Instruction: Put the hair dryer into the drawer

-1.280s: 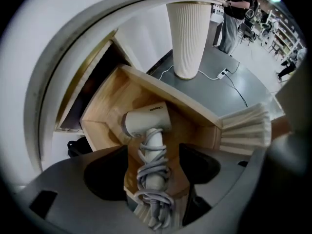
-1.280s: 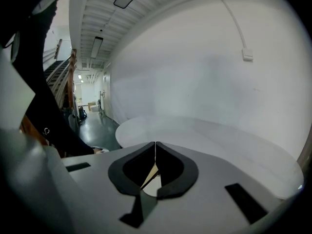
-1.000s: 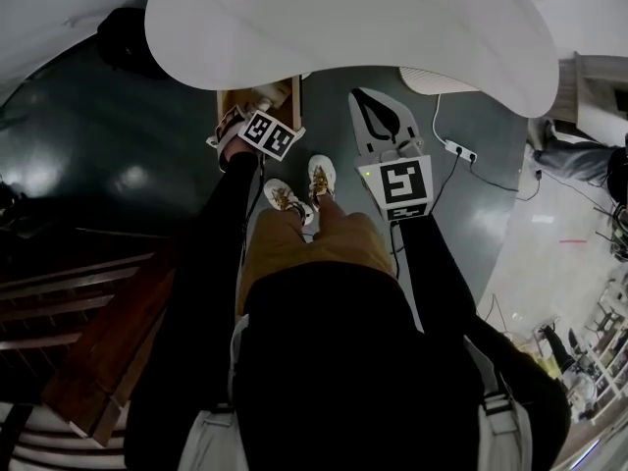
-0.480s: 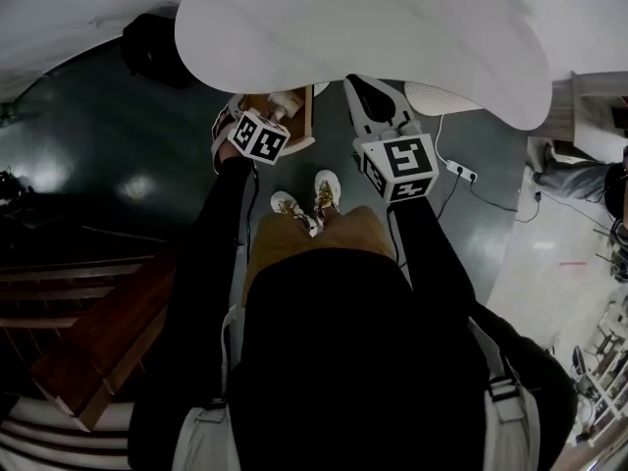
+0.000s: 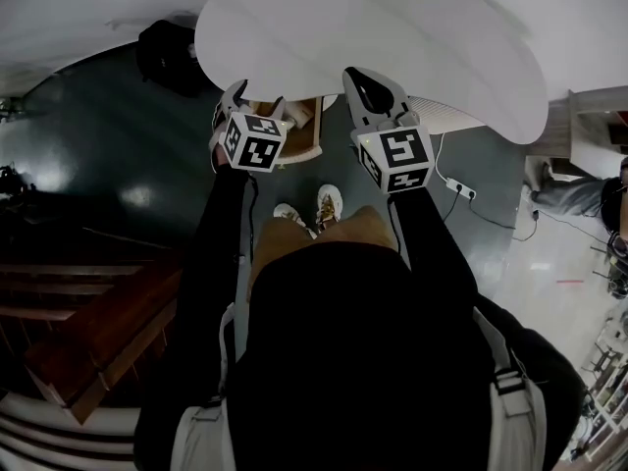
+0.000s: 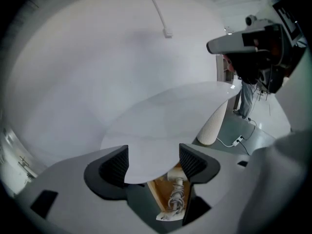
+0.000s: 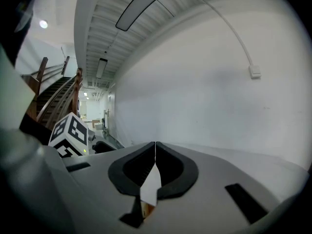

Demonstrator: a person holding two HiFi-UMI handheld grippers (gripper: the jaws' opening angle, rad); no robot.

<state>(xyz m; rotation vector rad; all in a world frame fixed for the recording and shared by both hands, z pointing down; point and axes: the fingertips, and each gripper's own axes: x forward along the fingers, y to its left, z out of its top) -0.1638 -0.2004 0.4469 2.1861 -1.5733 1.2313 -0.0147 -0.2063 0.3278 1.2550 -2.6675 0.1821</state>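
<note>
1. The left gripper [image 6: 153,162] has its jaws wide apart and empty; the right gripper [image 7: 155,147] has its jaws closed tip to tip on nothing.
2. The hair dryer [image 6: 175,173] lies in the open wooden drawer [image 6: 157,199], just below the left jaws and nearer to them, its bundled cord lengthwise.
3. The white table [image 6: 161,126] overhangs the drawer.
4. No brand or writing is readable.

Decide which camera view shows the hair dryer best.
The left gripper view: the hair dryer and its coiled cord lie in the drawer. The head view gives a small glimpse; the right gripper view shows none.
</note>
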